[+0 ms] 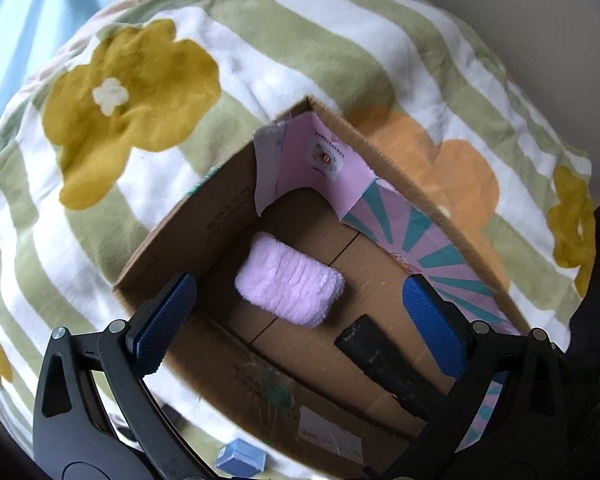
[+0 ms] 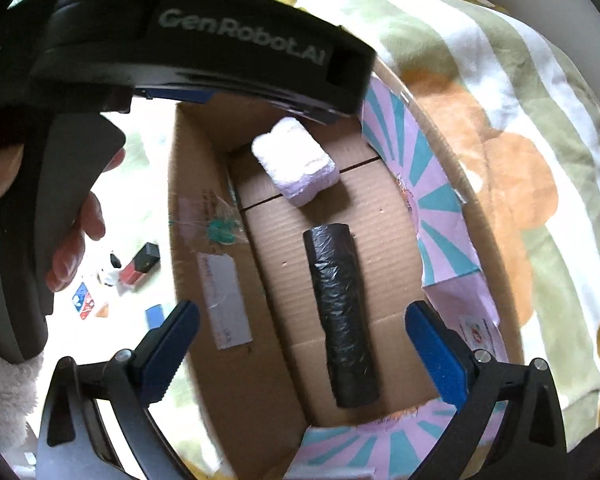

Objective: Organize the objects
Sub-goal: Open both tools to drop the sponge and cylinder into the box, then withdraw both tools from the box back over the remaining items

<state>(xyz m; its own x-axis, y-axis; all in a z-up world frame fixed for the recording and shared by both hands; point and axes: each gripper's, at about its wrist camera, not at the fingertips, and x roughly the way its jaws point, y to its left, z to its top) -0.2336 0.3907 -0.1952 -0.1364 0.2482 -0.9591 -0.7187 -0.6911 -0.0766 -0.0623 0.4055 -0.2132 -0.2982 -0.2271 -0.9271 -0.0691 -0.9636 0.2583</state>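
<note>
Cardboard box (image 2: 268, 360) already holds the pink cloth (image 2: 296, 160) and black roll (image 2: 340, 316); both grippers' fingers (image 1: 436, 324) are spread and empty, so fetching another loose item likely comes next.

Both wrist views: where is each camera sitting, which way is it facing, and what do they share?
Left wrist: on the left hand-held gripper, looking down into the cardboard box; its open blue fingers show.
Right wrist: on the right hand-held gripper, above the box; its open fingers, the left gripper's body and the person's left hand show.
Shared: the box, pink towel, black roll, floral blanket.
</note>
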